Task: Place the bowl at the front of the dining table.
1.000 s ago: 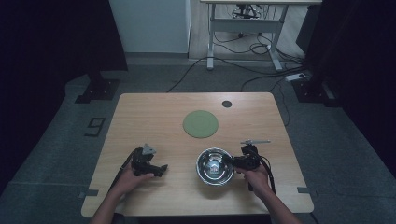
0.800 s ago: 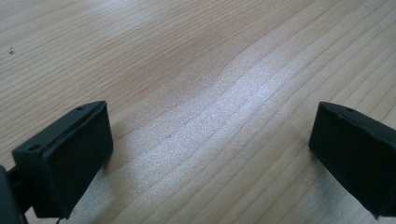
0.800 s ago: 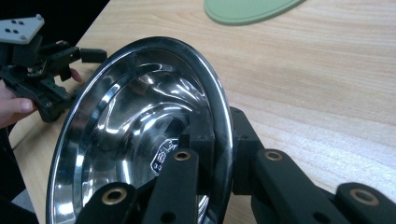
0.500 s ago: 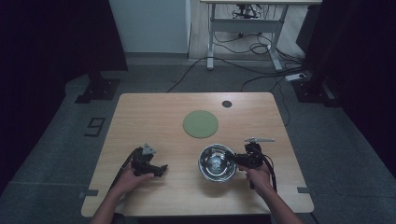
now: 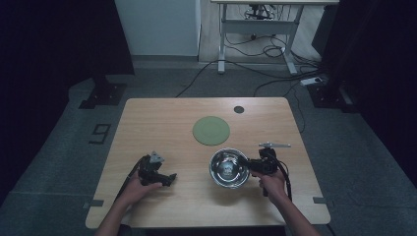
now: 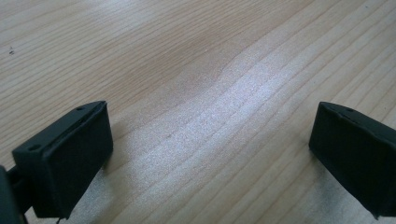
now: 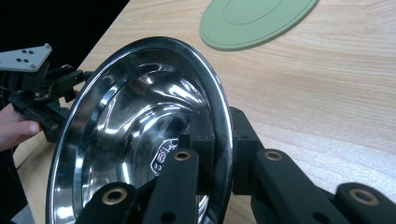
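A light wooden worktop is seen. A flat green round mat is laid near its middle, toward the far edge. A small dark disc is set by the far right corner. A steel bowl is placed nearer the near edge, right of centre.

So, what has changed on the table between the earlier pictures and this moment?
Very little. The right hand-held gripper stays clamped on the rim of the steel bowl, and the bowl has shifted only slightly, if at all. The left hand-held gripper remains open and resting on the table. The green mat lies where it was.
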The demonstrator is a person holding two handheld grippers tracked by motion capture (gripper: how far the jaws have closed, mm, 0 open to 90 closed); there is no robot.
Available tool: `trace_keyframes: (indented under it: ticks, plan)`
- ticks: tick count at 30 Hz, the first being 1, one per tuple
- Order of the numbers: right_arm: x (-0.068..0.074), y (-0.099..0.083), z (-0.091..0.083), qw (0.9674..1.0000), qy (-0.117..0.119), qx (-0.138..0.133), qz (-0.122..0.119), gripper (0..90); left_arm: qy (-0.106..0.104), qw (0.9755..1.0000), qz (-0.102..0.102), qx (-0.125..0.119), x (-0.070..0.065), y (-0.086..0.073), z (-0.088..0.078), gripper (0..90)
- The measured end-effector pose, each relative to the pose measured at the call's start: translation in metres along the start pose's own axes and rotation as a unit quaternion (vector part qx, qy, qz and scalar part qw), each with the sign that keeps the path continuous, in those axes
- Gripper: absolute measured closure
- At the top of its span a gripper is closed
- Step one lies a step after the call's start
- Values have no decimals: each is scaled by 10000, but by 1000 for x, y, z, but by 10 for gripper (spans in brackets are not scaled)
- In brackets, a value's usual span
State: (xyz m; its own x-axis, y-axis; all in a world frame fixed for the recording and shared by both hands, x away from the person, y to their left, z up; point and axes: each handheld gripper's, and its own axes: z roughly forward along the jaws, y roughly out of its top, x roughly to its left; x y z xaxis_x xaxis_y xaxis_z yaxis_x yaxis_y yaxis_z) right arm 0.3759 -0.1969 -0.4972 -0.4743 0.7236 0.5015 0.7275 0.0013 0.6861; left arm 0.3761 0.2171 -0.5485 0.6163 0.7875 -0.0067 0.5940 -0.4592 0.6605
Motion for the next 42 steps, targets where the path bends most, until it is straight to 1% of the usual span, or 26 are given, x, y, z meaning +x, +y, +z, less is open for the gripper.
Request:
trace_keyframes:
  ticks: [2,7,16,19,23,25,36,42]
  plan:
    - [0,1,-1,10000,-32,-39,-22,833,0,10000,0,1,0,0,0,0]
    - [1,6,-4,9999,-19,-100,-28,833,0,10000,-1,0,0,0,0,0]
    - [0,11,0,10000,-77,-30,-46,833,0,10000,1,1,0,0,0,0]
    - [0,16,4,9999,-87,-53,6,833,-1,10000,1,1,0,0,0,0]
    - [0,18,7,9999,-92,-60,15,833,-1,10000,2,2,0,0,0,0]
    - [-1,19,8,9999,-82,-57,59,832,-1,10000,2,3,0,0,0,0]
    - [-6,27,12,9997,-179,-124,105,833,-1,10000,0,3,0,0,0,0]
    - [-9,30,15,9995,-245,-116,143,833,-2,10000,-2,2,0,0,0,0]
